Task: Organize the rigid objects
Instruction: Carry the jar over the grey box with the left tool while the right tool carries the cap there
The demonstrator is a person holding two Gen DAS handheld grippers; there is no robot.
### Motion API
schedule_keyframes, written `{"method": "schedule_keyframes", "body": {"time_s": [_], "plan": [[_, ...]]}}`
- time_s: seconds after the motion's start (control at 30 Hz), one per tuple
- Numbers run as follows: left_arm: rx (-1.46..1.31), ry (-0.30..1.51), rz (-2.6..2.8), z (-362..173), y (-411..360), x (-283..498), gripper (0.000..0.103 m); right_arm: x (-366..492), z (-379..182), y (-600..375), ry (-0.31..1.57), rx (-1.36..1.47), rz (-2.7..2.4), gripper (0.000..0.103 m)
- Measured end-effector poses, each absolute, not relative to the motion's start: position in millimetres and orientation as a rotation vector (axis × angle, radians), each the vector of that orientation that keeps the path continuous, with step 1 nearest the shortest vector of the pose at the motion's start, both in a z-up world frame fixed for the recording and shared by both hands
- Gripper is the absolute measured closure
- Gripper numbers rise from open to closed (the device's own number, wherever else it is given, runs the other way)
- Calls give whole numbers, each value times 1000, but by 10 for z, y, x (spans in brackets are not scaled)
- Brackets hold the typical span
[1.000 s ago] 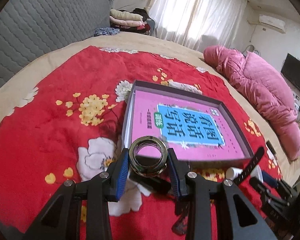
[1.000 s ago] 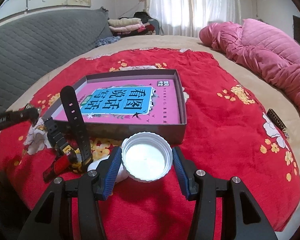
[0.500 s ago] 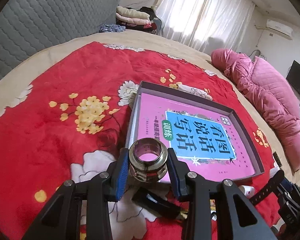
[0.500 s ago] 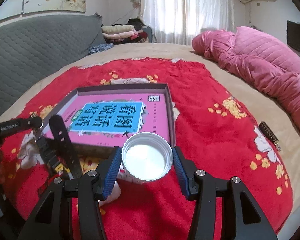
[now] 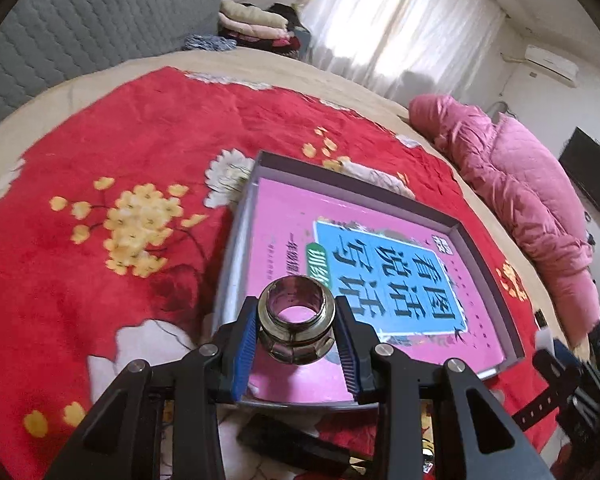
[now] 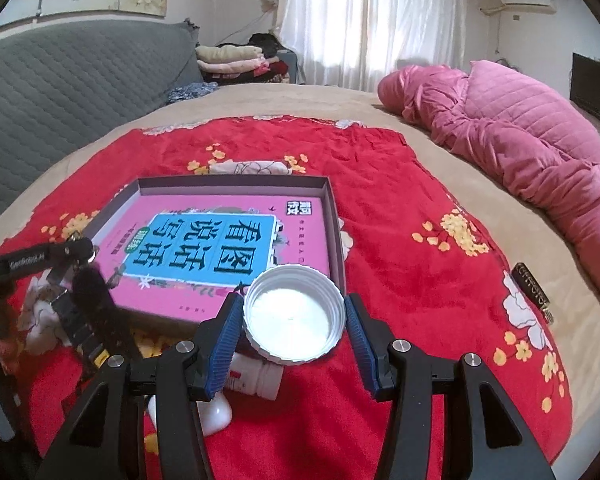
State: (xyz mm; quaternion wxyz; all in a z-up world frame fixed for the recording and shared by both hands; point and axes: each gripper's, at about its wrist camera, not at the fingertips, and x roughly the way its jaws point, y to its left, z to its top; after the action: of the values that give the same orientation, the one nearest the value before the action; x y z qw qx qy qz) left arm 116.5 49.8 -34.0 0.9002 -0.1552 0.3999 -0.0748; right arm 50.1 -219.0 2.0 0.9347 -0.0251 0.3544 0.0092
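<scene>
My left gripper is shut on a shiny metal nut, held over the near left corner of a shallow grey box with a pink and blue printed sheet inside. My right gripper is shut on a white plastic lid, open side up, hovering by the near right corner of the same box. A white pill bottle lies on the red blanket just under the right gripper. A black watch stands at the left.
The red flowered blanket covers a beige bed. A pink quilt lies along the right edge. A dark gold-lettered bar rests at the blanket's right. A grey padded headboard and folded clothes stand behind.
The left gripper carried the nut forward from before the box to over its near corner. The right gripper advanced with the lid toward the box's near right corner.
</scene>
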Motion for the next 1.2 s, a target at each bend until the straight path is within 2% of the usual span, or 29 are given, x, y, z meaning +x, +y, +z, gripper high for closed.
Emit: {"method": "schedule_keyframes", "body": {"time_s": [0.27, 0.8, 1.2], "plan": [[-279, 824, -188, -361, 438, 1168, 66, 707, -10, -2187, 737, -52, 10, 50], [-309, 825, -259, -377, 523, 1194, 66, 1193, -315, -2022, 881, -82, 47, 50], [-106, 828, -160, -376, 353, 1161, 66, 1256, -415, -2033, 952, -139, -4, 50]]}}
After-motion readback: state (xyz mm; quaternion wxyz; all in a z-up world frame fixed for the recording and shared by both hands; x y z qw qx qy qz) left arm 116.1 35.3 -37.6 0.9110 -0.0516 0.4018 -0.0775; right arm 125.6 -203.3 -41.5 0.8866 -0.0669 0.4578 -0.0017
